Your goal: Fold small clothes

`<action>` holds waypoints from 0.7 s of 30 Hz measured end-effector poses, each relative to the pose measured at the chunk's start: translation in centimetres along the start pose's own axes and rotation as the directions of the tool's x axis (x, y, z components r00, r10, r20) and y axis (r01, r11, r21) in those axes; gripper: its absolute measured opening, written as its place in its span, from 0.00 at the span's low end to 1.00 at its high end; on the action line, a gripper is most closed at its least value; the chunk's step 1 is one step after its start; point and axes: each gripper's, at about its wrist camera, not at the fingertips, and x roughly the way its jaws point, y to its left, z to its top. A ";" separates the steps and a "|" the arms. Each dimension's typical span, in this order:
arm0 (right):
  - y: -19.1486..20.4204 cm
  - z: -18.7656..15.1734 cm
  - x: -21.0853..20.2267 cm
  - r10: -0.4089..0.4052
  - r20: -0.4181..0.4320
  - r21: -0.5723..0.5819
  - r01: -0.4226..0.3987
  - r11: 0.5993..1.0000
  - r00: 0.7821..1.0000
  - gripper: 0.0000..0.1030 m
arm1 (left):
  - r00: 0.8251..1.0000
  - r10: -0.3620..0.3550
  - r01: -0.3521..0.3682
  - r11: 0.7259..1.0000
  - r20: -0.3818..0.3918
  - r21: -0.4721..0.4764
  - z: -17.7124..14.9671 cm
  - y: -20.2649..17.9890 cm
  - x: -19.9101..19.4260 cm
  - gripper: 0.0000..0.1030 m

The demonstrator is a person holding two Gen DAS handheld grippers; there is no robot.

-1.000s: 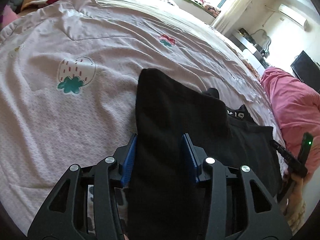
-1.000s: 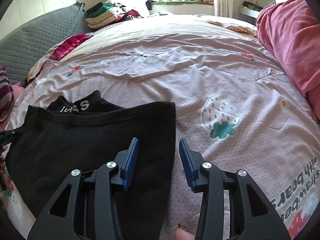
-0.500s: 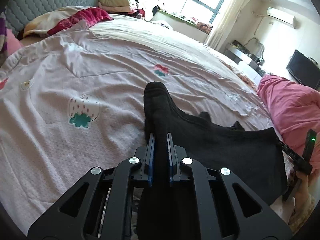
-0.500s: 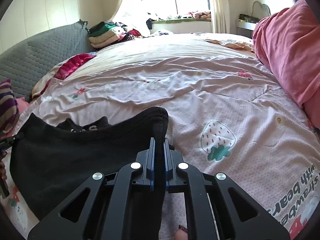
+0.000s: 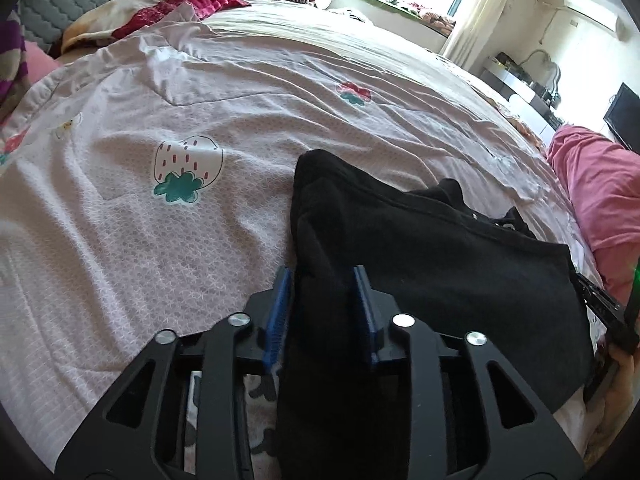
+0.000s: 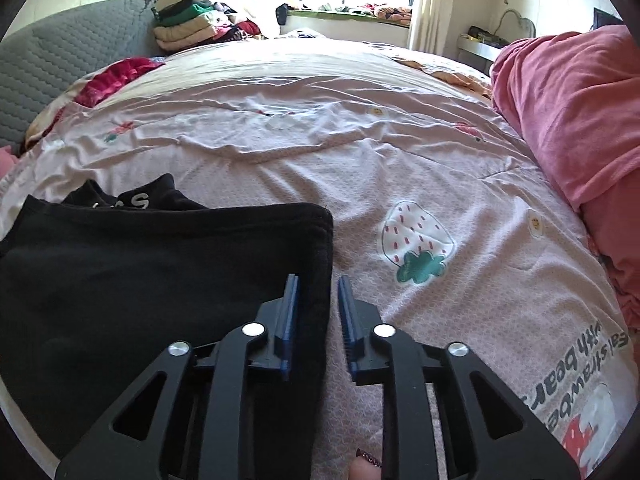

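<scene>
Garment: a black, soft knit garment [image 5: 432,248] lies on the bed, lower centre to right of the left wrist view and lower left of the right wrist view; a second dark layer with white letters [image 6: 138,200] peeks out behind its far edge.
Look: matte, thick, with a rounded doubled edge at each end, so it seems already folded over once; the far edge runs fairly straight.
Left gripper: the black two-finger left gripper with blue pads [image 5: 322,312] straddles the left end of the garment; its jaws are opening, cloth between them but the pads no longer pinching.
Right gripper: the matching right gripper [image 6: 316,320] sits over the garment's right edge, jaws likewise opening, the hem just inside the left pad and not pressed.
Why so: one gripper at each end suits laying a fold flat and letting go evenly.
Bedcover: a pale pink quilted sheet with strawberry prints [image 6: 400,160] gives a broad flat surface.
Surroundings: a rose-pink blanket [image 6: 568,112] heaps at the right of the frame; folded clothes [image 6: 188,28] are stacked upper left.
</scene>
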 end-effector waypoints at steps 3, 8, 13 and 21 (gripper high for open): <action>-0.4 -0.1 -0.6 -0.001 -0.002 0.031 0.001 1.000 1.000 0.40 | 1.000 0.001 -0.001 1.000 -0.017 0.013 -0.2 -0.5 -0.1 0.37; 0.3 -0.4 -2.7 0.049 0.026 0.062 -0.051 0.997 0.998 0.62 | 0.999 0.023 -0.022 0.998 -0.030 0.051 -0.5 -1.6 -0.3 0.53; 3.2 -0.5 -5.2 0.124 0.060 -0.001 -0.124 0.992 0.990 0.80 | 0.999 0.023 -0.021 0.998 -0.036 0.058 -0.4 -1.9 -1.0 0.62; 10.1 -1.6 -8.7 0.269 0.078 -0.162 -0.254 0.954 0.960 0.88 | 0.999 0.044 -0.043 0.998 -0.011 0.040 0.5 -1.4 -2.3 0.78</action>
